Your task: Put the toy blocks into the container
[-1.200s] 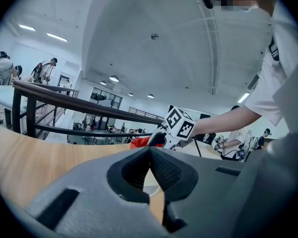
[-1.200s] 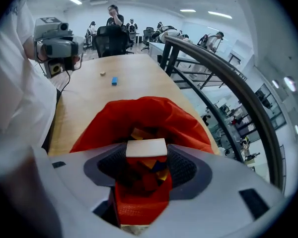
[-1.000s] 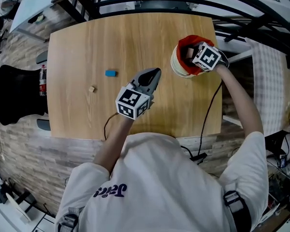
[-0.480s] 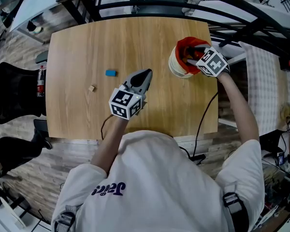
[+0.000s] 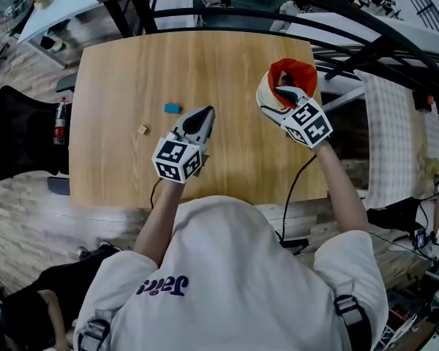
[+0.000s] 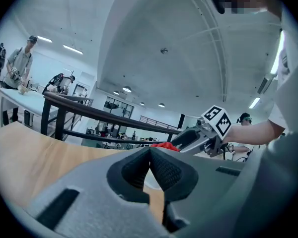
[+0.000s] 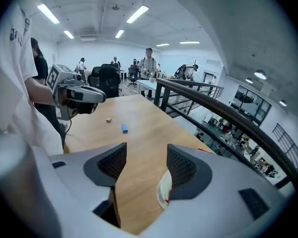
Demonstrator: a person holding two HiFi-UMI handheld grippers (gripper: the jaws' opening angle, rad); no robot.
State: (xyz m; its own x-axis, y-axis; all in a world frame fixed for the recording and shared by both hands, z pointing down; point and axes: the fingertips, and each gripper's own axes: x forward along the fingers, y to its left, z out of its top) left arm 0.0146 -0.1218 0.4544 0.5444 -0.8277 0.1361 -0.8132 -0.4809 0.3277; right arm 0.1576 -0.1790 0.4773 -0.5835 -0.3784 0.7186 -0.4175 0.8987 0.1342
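Note:
A small blue block (image 5: 172, 108) and a smaller tan block (image 5: 142, 130) lie apart on the left half of the wooden table (image 5: 117, 64). The white container with a red lining (image 5: 291, 73) stands near the table's right edge. My left gripper (image 5: 204, 113) hovers right of the blocks with its jaws shut and nothing between them (image 6: 150, 155). My right gripper (image 5: 276, 99) hangs just in front of the container, jaws open and empty (image 7: 141, 165). In the right gripper view the blue block (image 7: 124, 128) and tan block (image 7: 109, 119) lie far ahead, and the container's rim (image 7: 161, 195) shows below the jaws.
A dark railing (image 5: 227, 6) runs behind the table's far edge. A black chair (image 5: 22, 134) stands left of the table. People work at tables in the background of the gripper views. A cable (image 5: 296, 189) hangs off the table's near edge.
My right gripper has lifted out of the container's mouth and drawn back toward me. My left gripper has slid left, closer to the blocks.

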